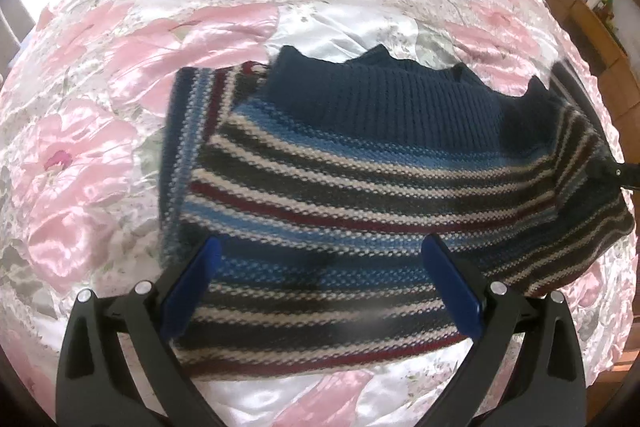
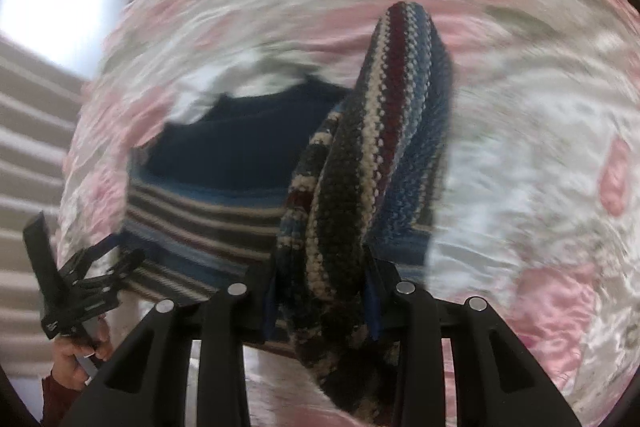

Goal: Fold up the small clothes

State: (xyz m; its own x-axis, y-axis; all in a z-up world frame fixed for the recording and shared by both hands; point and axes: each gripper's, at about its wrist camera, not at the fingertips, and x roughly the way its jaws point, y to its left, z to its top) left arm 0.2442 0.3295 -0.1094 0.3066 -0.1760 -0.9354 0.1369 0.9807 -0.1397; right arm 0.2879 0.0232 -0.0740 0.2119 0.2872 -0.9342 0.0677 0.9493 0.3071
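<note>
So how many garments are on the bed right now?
1: a striped knit sweater lying on the floral bedspread, with one sleeve lifted in the right gripper. The left gripper hovers open over it. More garments could lie out of view.

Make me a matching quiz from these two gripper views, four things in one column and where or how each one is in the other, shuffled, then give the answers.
Things:
1. left gripper
2. right gripper
3. ribbed navy hem
4. floral bedspread

States:
A. lies under the whole garment
B. open, fingers apart above the striped sweater
C. shut on a bunched sleeve
D. the sweater's far edge, solid-coloured

Pairs: 1-B, 2-C, 3-D, 4-A
</note>
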